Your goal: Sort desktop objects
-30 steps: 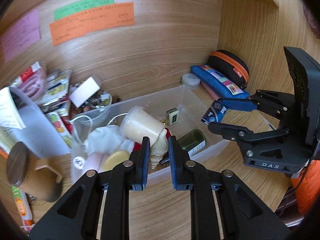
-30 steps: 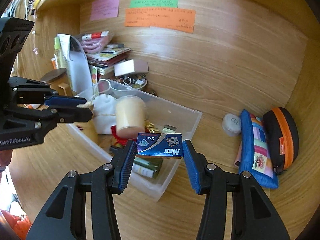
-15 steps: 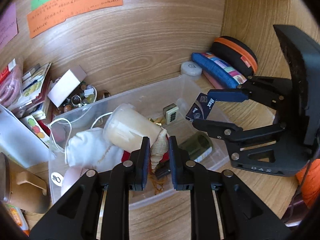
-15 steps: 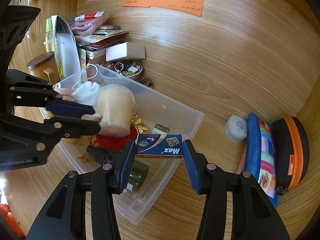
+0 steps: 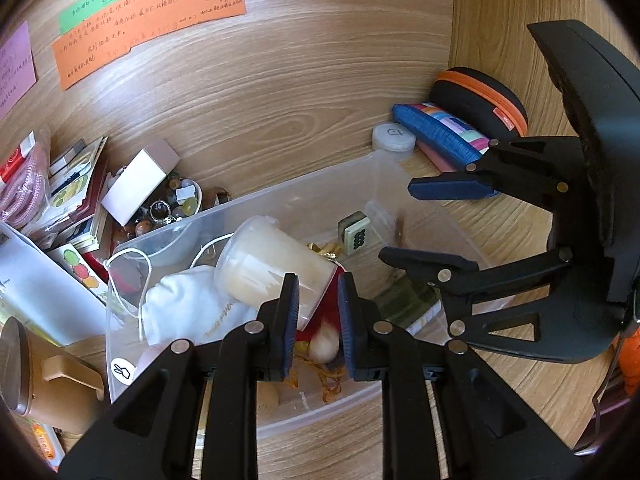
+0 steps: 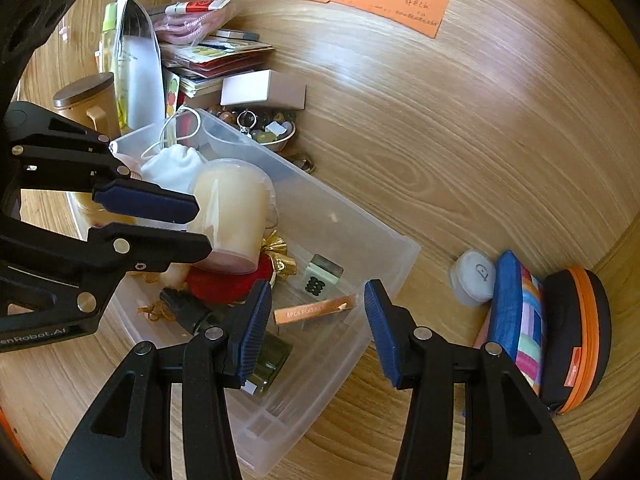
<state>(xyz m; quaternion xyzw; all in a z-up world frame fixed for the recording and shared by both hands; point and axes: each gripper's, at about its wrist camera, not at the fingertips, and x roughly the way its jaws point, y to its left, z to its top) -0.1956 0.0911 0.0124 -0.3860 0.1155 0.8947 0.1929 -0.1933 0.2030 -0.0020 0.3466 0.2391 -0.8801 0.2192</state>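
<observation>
A clear plastic bin (image 5: 304, 196) (image 6: 384, 236) holds a tipped cream cup (image 5: 264, 264), a white pouch (image 5: 192, 304), a mahjong tile (image 6: 320, 280) and a green bottle (image 6: 272, 360). My left gripper (image 5: 314, 316) hangs over the bin's near end and its jaws are opening. A pale shell (image 5: 324, 346) shows blurred below the pads, free of them. My right gripper (image 6: 318, 292) is open over the bin's right end. The razor-blade box (image 6: 316, 310) lies tilted inside the bin between the fingers, touching neither pad.
A blue pencil case (image 6: 516, 312), a black and orange case (image 6: 576, 332) and a white round lid (image 6: 474, 278) lie right of the bin. Behind it sit a trinket bowl (image 6: 268, 132), a white box and stacked packets. A brown lidded mug (image 5: 36, 372) stands left.
Both grippers came forward and lower over the bin. The shell left the left jaws, and the blue box dropped out of the right jaws into the bin.
</observation>
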